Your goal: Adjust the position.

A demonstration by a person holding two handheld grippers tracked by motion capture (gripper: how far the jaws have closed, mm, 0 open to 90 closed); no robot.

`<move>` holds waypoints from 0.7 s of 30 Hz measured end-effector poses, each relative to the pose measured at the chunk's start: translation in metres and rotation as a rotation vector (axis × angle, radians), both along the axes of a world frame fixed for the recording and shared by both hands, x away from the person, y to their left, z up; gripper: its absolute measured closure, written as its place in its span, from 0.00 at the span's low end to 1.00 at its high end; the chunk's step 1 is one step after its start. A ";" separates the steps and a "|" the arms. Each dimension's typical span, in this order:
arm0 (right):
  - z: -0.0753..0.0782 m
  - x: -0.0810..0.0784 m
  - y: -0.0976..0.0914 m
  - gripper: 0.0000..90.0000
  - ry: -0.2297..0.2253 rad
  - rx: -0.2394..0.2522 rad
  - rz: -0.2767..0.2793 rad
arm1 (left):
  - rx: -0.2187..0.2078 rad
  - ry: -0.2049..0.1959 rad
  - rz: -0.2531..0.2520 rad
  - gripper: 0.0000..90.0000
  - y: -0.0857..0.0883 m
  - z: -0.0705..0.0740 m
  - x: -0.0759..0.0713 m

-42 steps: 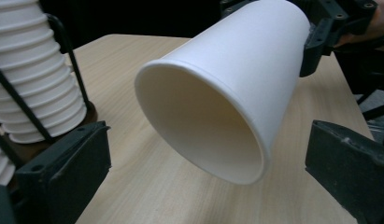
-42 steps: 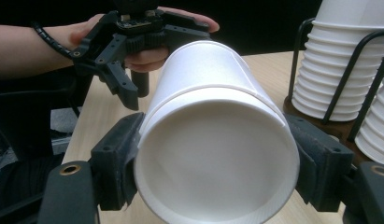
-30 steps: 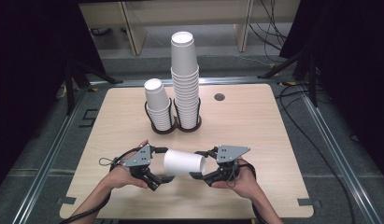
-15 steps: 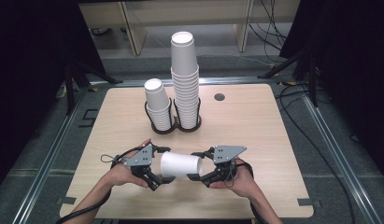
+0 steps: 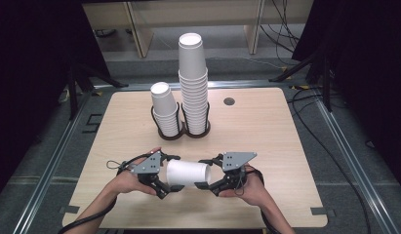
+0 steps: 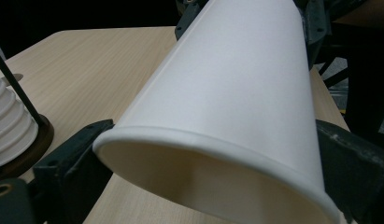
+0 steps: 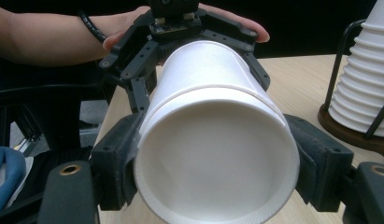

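Closing of the left gripper [image 5: 171,174] is the change that matters: its jaws have just been drawing in from their widest, and the wide, lipped end of the paper cup [image 5: 187,173] lies between them. In the left gripper view a black jaw sits against the rolled lip on each side, so they now hold that end rather than merely flank it, though how firmly they press I cannot tell. The right gripper [image 5: 204,174] has its jaws set wide around the opposite, narrower end and grips it on both flanks. Neither hand has shifted over the last second, and the cup hangs on its side just above the bench [image 5: 266,126], spanning the gap from one pair of jaws to the other in front of the person. In the right gripper view a raised ring runs around the body a little way beyond the right jaws; it may be the lip of a second cup nested with the first, but that cannot be settled from these views. Well beyond both pairs of jaws, on the far side from the person, a short stack of cups [image 5: 165,109] and a tall stack of cups [image 5: 193,83] stand upright side by side in a black wire holder [image 5: 181,134]. With both ends now gripped, the work looks ready for a pull apart or a handover from one gripper to the other. The thin wall could buckle if the left jaws squeeze much further.
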State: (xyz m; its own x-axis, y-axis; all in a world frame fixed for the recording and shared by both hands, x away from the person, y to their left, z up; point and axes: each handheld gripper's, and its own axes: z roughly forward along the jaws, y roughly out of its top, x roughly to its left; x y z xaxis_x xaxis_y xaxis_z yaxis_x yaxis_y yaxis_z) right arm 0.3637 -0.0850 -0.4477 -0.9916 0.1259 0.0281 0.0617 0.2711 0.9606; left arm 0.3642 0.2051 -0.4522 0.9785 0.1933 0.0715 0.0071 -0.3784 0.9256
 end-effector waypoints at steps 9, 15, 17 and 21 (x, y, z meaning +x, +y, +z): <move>-0.001 0.003 -0.002 0.29 -0.001 0.004 -0.002 | 0.027 -0.015 -0.008 0.09 0.000 0.004 0.000; -0.002 0.004 -0.001 0.28 0.038 -0.009 0.013 | 0.073 -0.039 -0.012 0.12 0.000 0.009 0.000; -0.002 0.004 -0.001 0.28 0.018 -0.020 -0.018 | 0.075 -0.039 -0.014 0.14 0.000 0.010 -0.001; -0.001 0.005 -0.001 0.28 0.028 -0.030 -0.020 | 0.085 -0.048 -0.029 0.16 0.001 0.013 0.000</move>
